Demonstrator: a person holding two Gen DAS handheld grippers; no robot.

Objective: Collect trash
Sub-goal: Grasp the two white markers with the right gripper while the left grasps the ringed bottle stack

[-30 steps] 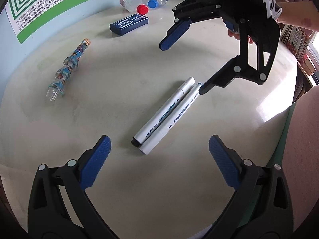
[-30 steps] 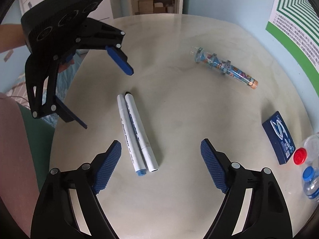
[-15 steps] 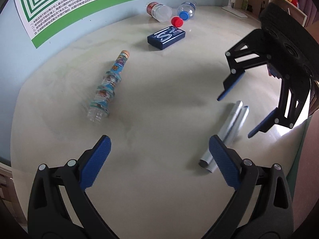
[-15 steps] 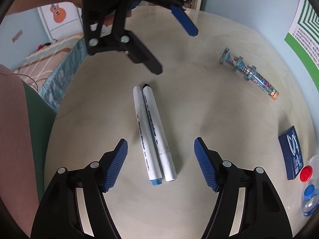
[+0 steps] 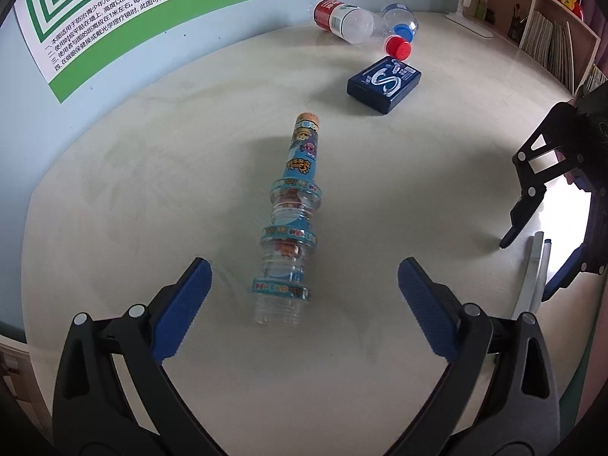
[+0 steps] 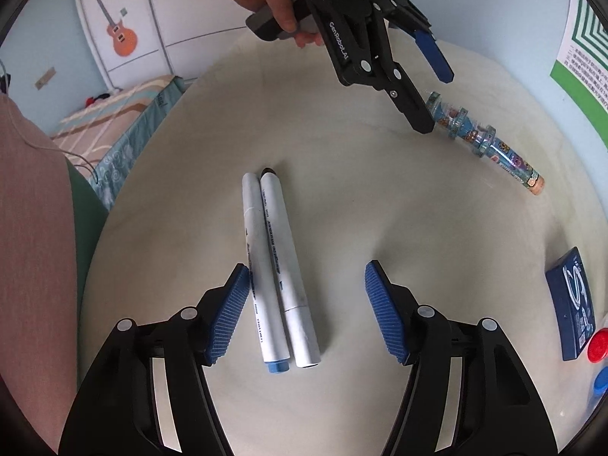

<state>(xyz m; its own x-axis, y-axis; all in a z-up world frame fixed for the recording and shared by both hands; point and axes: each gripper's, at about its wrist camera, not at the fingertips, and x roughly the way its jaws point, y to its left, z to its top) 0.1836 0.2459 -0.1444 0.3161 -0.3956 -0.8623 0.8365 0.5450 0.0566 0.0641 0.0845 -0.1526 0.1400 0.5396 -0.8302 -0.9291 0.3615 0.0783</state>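
A: Where does the left gripper [image 5: 304, 288] stand?

B: Spread wide and empty; the crushed bottle [image 5: 290, 224] lies on the table [image 5: 114, 190] just ahead, clear base at 6 o'clock between the blue pads, orange cap at 12; its long axis runs straight away from the claw, so I judge the jaws would close across its width.

A: And the right gripper [image 6: 304, 311]?

B: Also spread wide, holding nothing; the 2 markers [image 6: 279, 266] lie side by side, touching, between its fingers, axis from 6 to 12 o'clock; the left pad [image 6: 228, 311] sits just beside the nearer marker, whether touching I cannot tell.

A: Which claw is nearer the bottle?

B: The left one, clearly; the right is nearer the markers.

A: Count, near to far?

B: In the left view: 1 crushed bottle; then 1 dark blue box [image 5: 383, 84] at 1 o'clock; farthest, 2 clear bottles [image 5: 353, 24], 1 red-capped, 1 blue-capped.
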